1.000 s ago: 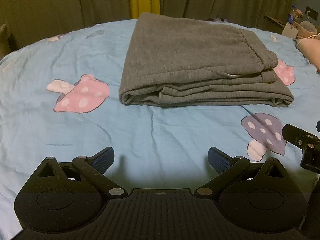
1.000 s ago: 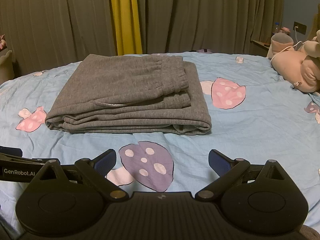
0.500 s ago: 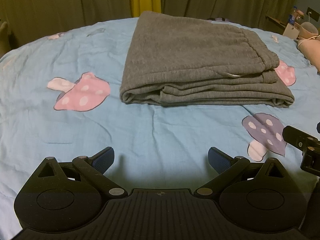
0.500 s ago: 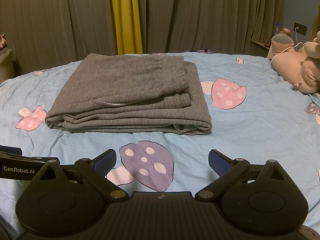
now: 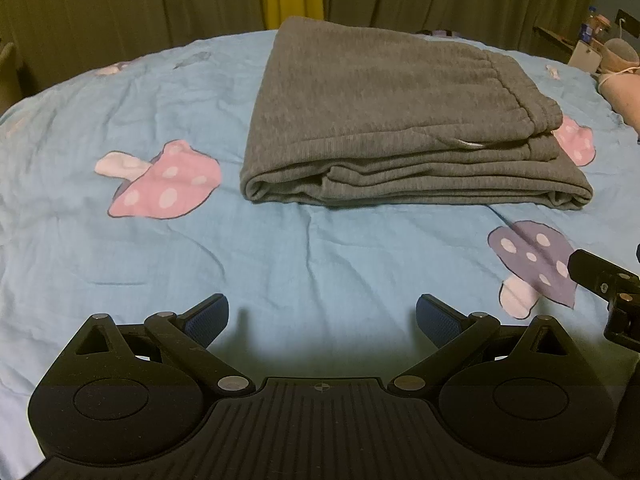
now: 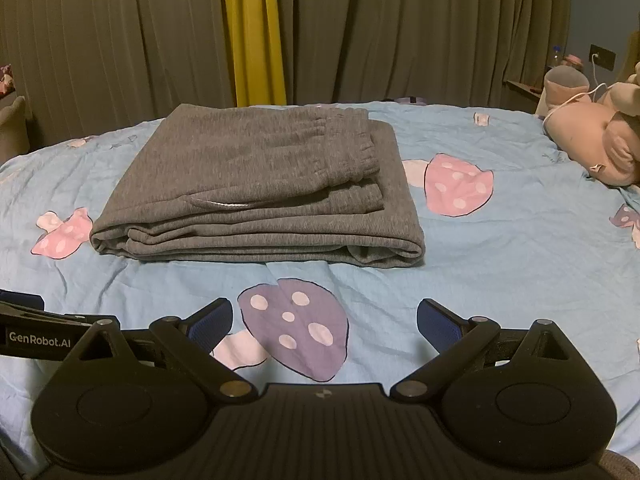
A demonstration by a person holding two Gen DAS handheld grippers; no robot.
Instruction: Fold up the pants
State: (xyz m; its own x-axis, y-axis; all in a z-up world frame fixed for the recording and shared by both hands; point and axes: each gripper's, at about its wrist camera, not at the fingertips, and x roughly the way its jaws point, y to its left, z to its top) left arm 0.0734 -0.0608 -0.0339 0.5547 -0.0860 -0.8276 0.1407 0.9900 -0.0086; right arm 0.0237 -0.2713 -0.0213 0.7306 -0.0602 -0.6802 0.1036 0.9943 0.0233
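Dark pleated curtains (image 6: pixel 400 32) with one yellow panel (image 6: pixel 252 32) close off the background behind a bed covered in a light blue sheet (image 5: pixel 320 264) printed with pink and purple mushrooms. Grey sweatpants (image 5: pixel 400 120) lie near the middle of that sheet, folded into a compact, roughly rectangular stack of several layers, with the elastic waistband (image 6: pixel 360 148) uppermost toward the right side and a pale drawstring end (image 6: pixel 228 204) showing at a fold. Edges are reasonably aligned and the stack sits flat; by this evidence the folding appears complete, with at most minor squaring of the lower layers remaining. A plush toy (image 6: pixel 596 140) rests at the far right of the bed, well apart from the garment, and small items stand on a shelf (image 6: pixel 524 88) beyond it, too small to identify. No containers are visible on the bed. The left gripper (image 5: pixel 322 316) sits low over bare sheet in front of the stack, jaws spread wide with nothing between them and clear of the fabric. The right gripper (image 6: pixel 324 320) is placed likewise above a purple mushroom print (image 6: pixel 296 328), jaws equally wide apart and empty. Neither tool touches the pants.
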